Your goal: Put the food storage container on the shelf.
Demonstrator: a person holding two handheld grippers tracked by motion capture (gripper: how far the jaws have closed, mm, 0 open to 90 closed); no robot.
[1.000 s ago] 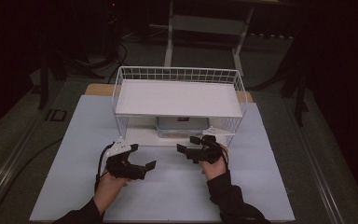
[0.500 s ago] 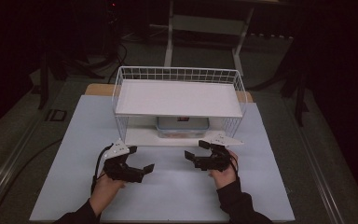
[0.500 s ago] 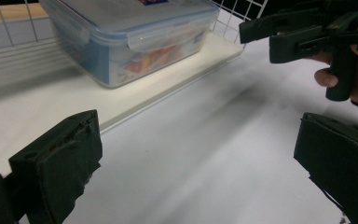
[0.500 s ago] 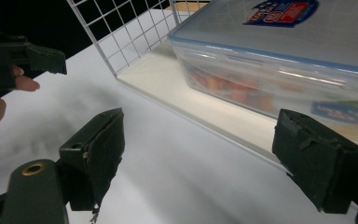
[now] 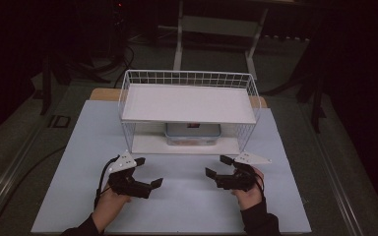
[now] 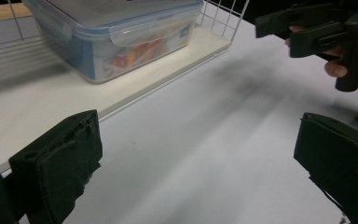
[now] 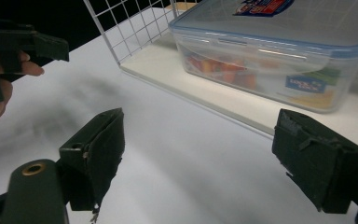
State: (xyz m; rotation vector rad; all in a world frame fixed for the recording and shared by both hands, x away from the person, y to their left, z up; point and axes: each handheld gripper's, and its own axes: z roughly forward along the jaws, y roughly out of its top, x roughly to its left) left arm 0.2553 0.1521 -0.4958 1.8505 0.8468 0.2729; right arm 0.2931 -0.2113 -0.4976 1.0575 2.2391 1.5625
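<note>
From the high view I saw my left gripper (image 5: 146, 173) and right gripper (image 5: 218, 167) low over the white table (image 5: 78, 147), both spread and holding nothing, in front of the wire rack (image 5: 187, 78). The plastic box (image 5: 193, 134) sat on the rack's lower shelf. In the left gripper view, the box (image 6: 116, 32) lay ahead, apart from my wide jaws. In the right gripper view, the box (image 7: 279, 51) stood just beyond the shelf edge.

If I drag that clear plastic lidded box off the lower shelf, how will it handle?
The clear plastic lidded box looks rigid, so it probably won't flex. Its glossy walls may slip between the jaws. Colourful contents inside suggest some weight; low and wide, it should slide along the white lower shelf rather than tip.
</note>
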